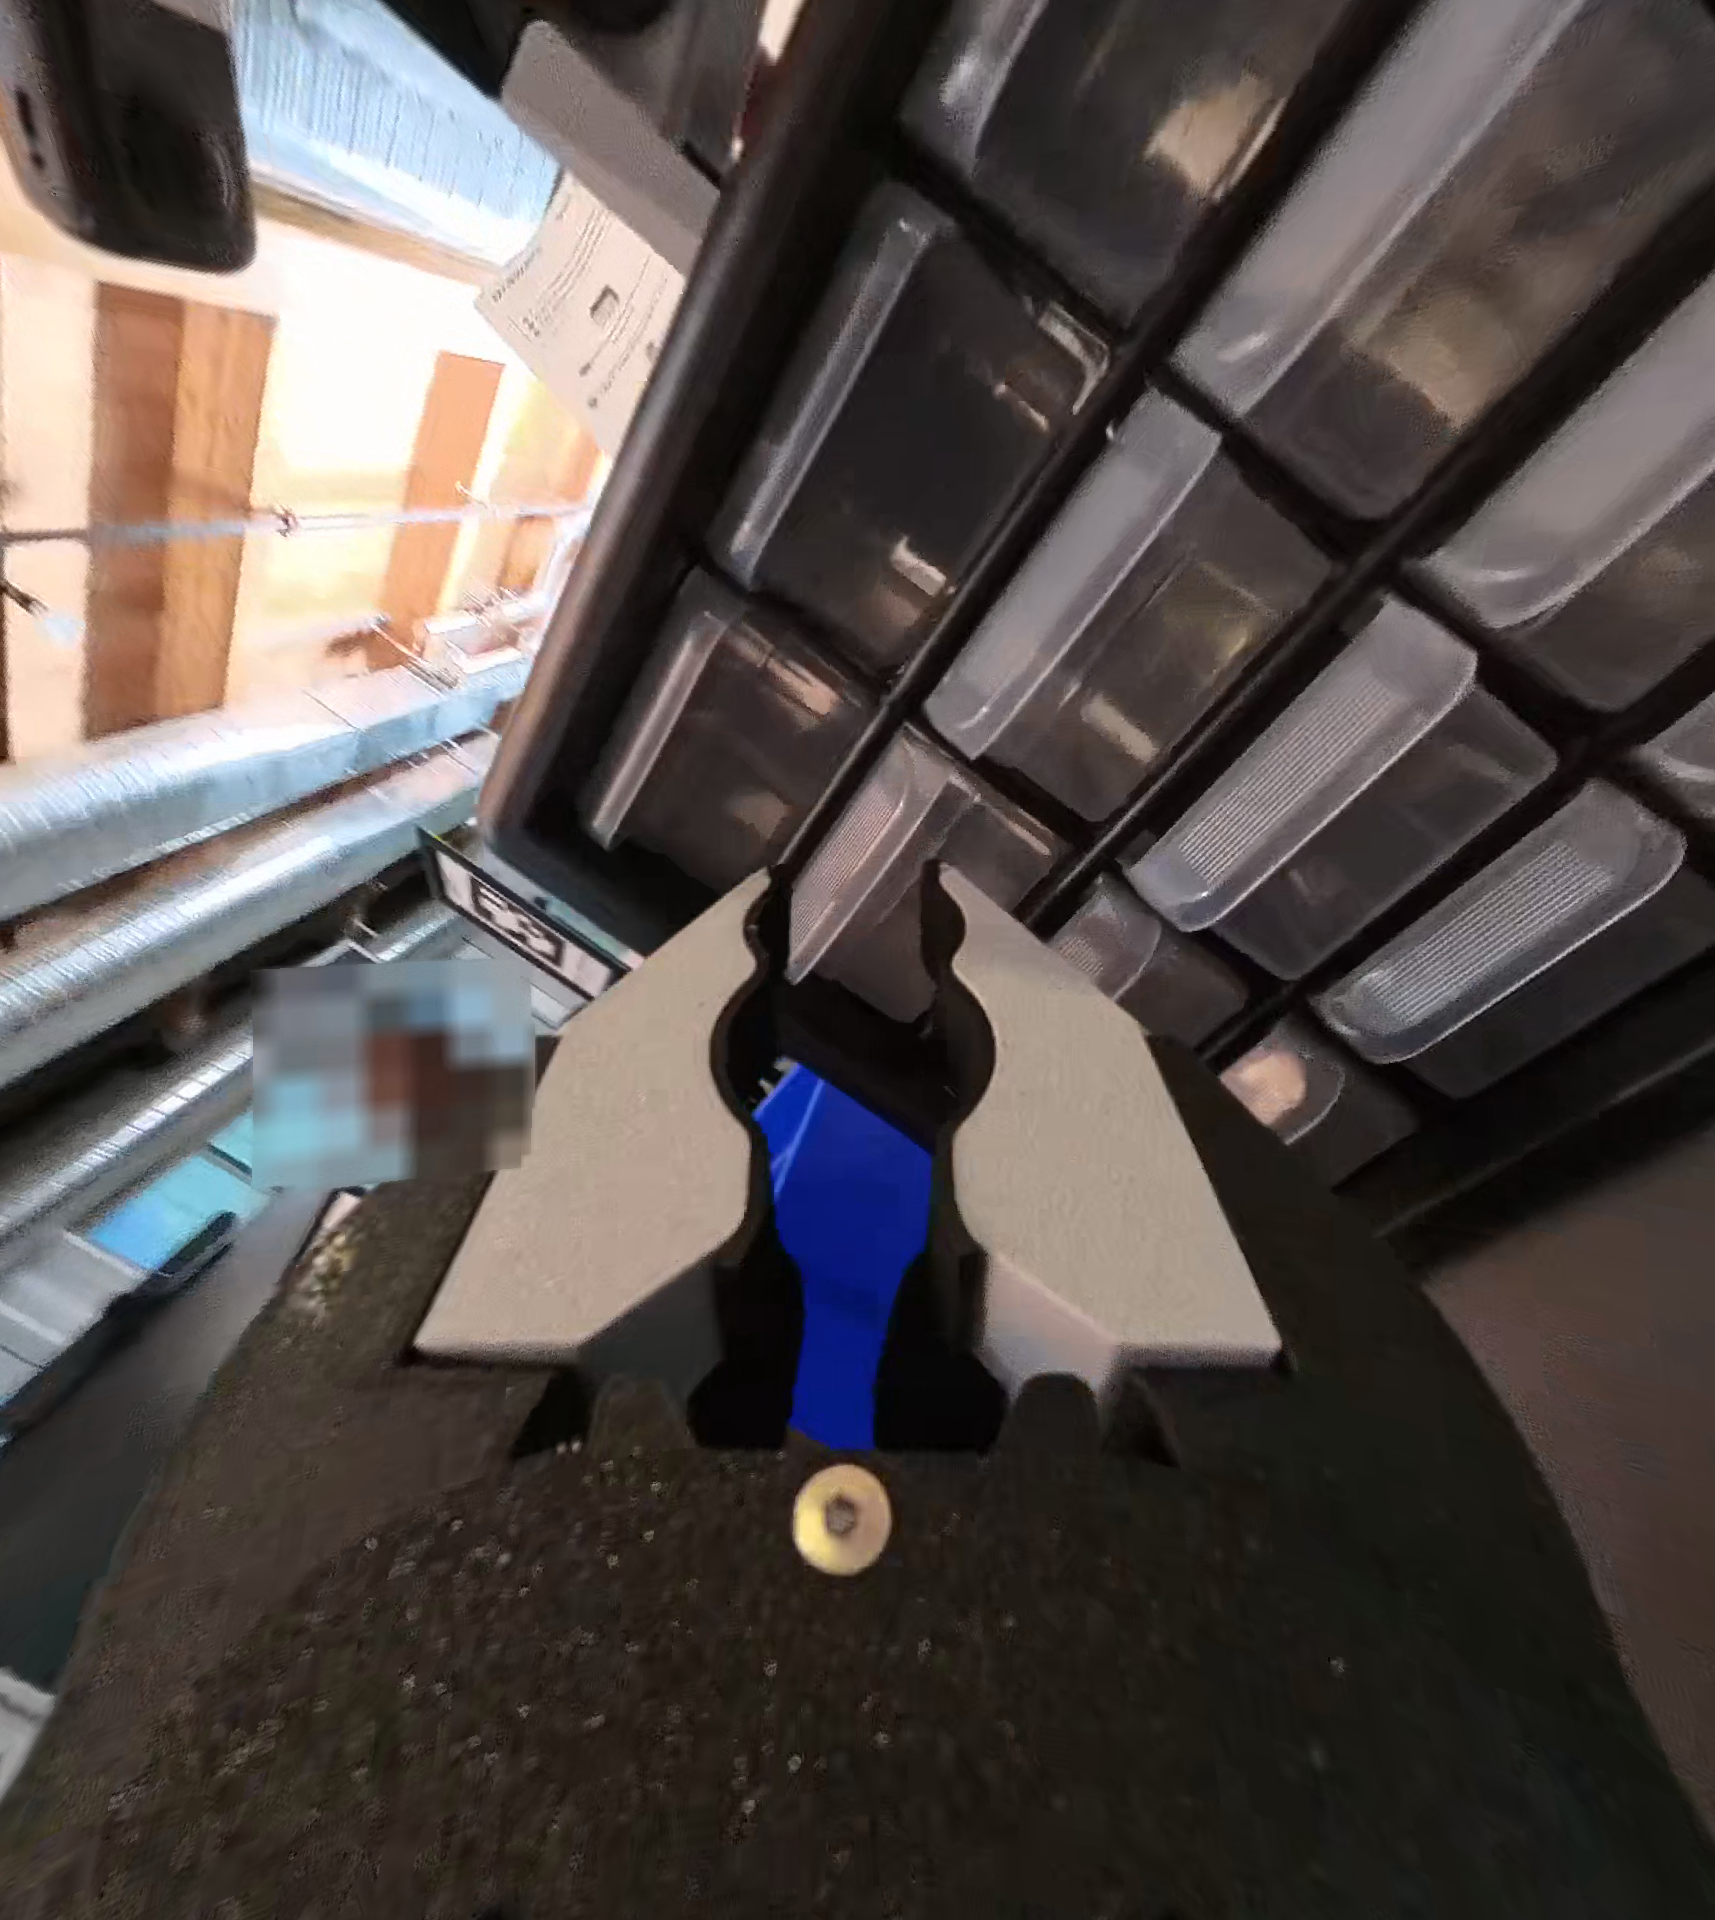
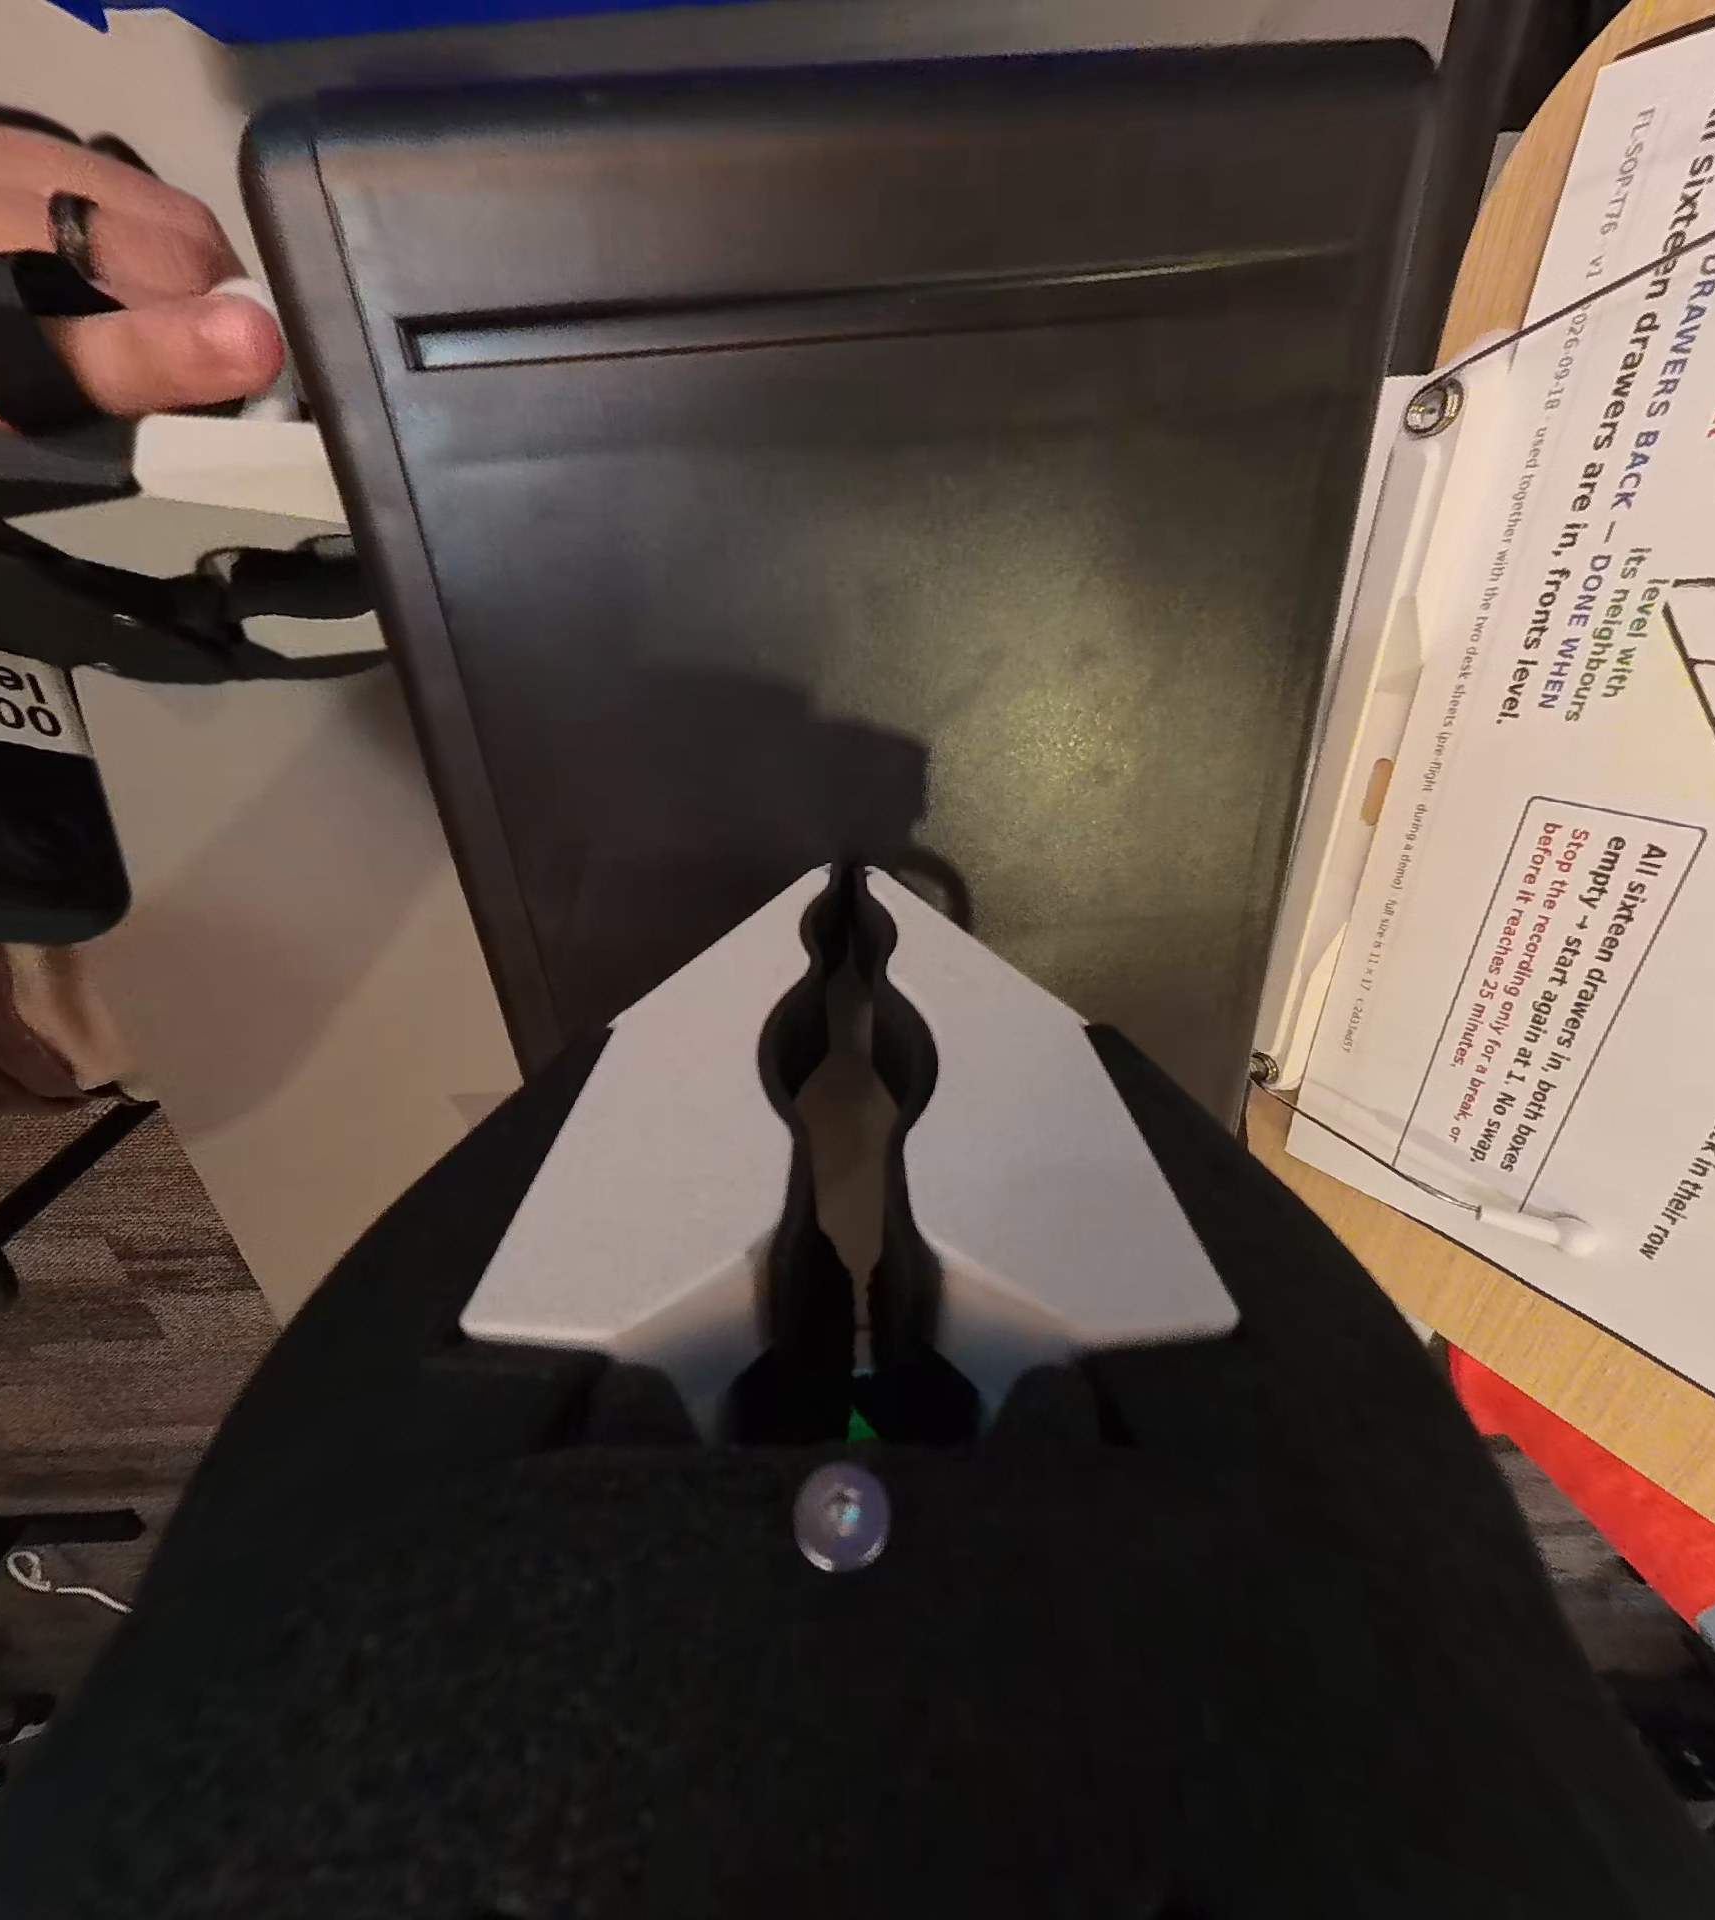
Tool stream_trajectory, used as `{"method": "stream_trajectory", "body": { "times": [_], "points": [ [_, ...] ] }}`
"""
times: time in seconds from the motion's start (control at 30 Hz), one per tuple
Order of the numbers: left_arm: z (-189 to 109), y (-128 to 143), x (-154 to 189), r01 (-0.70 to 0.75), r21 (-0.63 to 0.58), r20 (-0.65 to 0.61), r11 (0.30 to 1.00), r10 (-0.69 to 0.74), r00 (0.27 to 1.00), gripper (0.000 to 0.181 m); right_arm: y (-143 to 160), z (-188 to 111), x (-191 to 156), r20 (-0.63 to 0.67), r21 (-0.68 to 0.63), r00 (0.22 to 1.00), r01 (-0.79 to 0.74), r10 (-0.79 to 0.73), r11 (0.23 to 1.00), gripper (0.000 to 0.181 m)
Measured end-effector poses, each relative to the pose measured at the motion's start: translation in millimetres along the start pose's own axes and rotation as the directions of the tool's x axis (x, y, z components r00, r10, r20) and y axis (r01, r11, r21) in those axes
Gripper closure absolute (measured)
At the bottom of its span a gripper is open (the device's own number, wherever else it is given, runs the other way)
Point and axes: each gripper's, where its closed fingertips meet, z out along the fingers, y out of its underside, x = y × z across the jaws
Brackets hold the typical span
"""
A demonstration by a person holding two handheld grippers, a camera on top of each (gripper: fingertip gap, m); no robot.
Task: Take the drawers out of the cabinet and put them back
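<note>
A black cabinet with rows of clear drawers fills the left wrist view, tilted. My left gripper is shut on the clear front lip of a drawer in the cabinet's near end row, second column in from the edge. In the right wrist view I see the cabinet's plain black outer panel. My right gripper is shut and empty, its tips right at that panel. The left gripper reaches in at the panel's left edge, held by a hand.
A blue bin shows below, between my left fingers. A printed sheet lies on a wooden table right of the cabinet, with a red object at the table's edge. A black camera body hangs at the top left.
</note>
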Motion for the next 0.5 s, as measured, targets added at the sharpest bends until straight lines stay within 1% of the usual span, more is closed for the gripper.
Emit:
{"method": "stream_trajectory", "body": {
  "times": [0.13,0.27,0.37,0.43,0.5],
  "points": [
    [5.4,2.4,-2.3,-0.093,0.006,0.019,0.996,0.093,0.995,0.158,0.1,-0.1,0.2,-0.016,-0.011,1.0,0.008,-0.009,1.0,0.181],
    [6.7,0.9,3.1,-0.207,0.033,0.034,0.978,0.206,0.978,0.164,0.2,-0.1,0.3,-0.026,-0.027,1.0,0.011,-0.012,1.0,0.181],
    [6.2,1.0,3.6,-0.276,0.046,0.058,0.96,0.273,0.96,0.166,0.2,-0.1,0.3,-0.036,-0.033,0.999,0.017,-0.018,0.999,0.181],
    [5.6,0.4,-1.1,-0.294,0.038,0.066,0.955,0.291,0.954,0.174,0.1,-0.1,0.3,-0.039,-0.035,0.999,0.016,-0.017,0.999,0.181],
    [5.0,0.4,-1.1,-0.3,0.032,0.029,0.953,0.299,0.954,0.174,0.1,-0.1,0.2,-0.04,-0.037,0.999,0.013,-0.015,0.999,0.181]
  ]
}}
